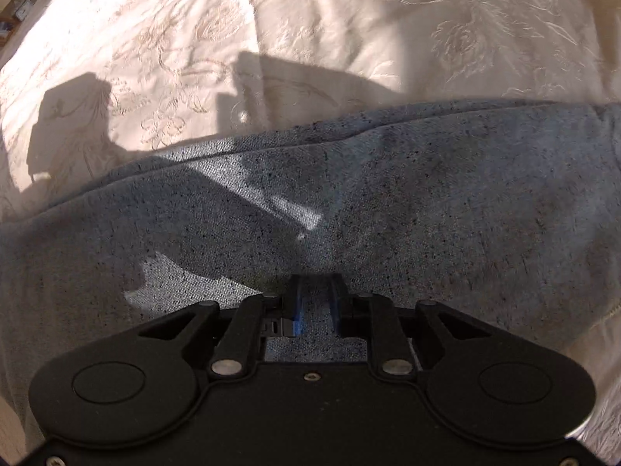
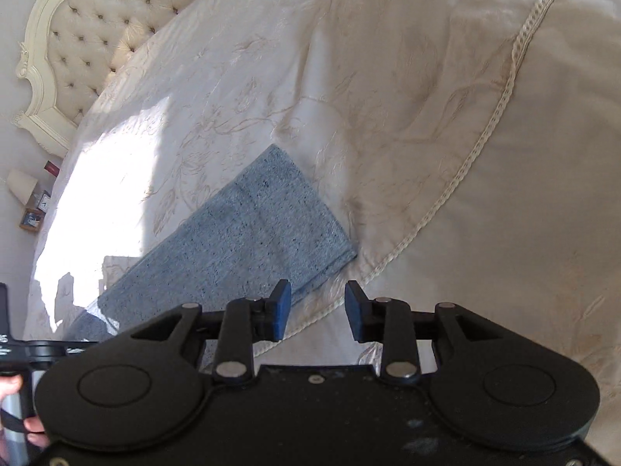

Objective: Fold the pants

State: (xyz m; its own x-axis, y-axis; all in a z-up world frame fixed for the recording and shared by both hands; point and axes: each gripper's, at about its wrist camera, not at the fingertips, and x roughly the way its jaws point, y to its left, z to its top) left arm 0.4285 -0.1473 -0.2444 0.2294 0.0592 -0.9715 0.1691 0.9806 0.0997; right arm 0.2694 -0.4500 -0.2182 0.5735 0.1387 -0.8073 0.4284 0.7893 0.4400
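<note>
The pants [image 1: 388,202] are blue-grey speckled fabric, lying as a folded strip on a cream embroidered bedspread [image 1: 194,58]. My left gripper [image 1: 316,287] is right over the pants with its fingers close together and fabric between them. In the right wrist view the pants [image 2: 248,233] stretch from lower left to a squared end in the middle. My right gripper [image 2: 318,303] is open and empty, hovering just past the strip's near edge, over the bedspread [image 2: 388,116].
A tufted cream headboard [image 2: 77,39] stands at the upper left. A nightstand with a lamp and small items [image 2: 27,202] sits beside the bed. A corded trim [image 2: 485,136] runs across the bedspread. The other handle and a hand [image 2: 15,380] show at the left.
</note>
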